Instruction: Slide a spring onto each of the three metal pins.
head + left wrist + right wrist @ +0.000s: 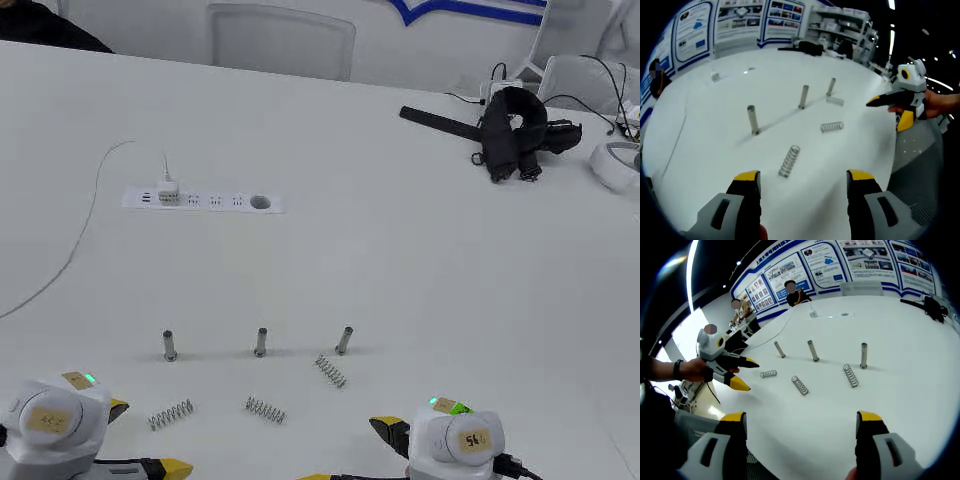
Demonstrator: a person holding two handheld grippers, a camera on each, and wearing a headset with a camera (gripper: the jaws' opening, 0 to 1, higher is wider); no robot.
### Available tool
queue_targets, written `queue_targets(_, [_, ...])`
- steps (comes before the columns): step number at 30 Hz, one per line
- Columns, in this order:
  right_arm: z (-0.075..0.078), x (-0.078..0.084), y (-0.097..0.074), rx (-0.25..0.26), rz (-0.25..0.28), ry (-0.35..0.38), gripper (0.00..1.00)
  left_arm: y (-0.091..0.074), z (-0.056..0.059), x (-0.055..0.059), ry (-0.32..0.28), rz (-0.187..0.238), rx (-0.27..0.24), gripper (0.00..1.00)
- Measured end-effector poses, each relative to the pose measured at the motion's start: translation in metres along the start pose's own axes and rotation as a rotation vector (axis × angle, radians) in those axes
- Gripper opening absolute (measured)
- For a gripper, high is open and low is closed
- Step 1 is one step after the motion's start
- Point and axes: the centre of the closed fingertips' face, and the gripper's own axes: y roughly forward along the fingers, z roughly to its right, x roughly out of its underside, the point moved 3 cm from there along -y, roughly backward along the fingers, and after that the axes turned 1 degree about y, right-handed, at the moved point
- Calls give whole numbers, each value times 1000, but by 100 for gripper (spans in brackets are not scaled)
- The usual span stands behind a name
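Three upright grey metal pins [261,342] stand bare in a row on the white table [420,280], with three loose coiled wire springs lying in front of them.
The left spring [171,414] and middle spring [265,409] lie nearer the grippers; the third spring [331,371] lies just beside the right-hand pin [345,340]. The yellow-tipped left gripper [803,176] and right gripper [801,416] hover with jaws wide apart, holding nothing.

The wide white desk [400,260] carries a row of three upright silver metal pins [261,342], with three small coiled wire springs [265,409] lying just in front. Farther back lie a flat white power strip [203,200] and a black strapped device [510,132].
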Motion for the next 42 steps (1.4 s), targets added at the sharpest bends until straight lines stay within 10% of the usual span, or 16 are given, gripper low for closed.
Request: queue_targets(42, [1,2,-1,3,-3,9,91,29,-14,2,181,-99,-64,13])
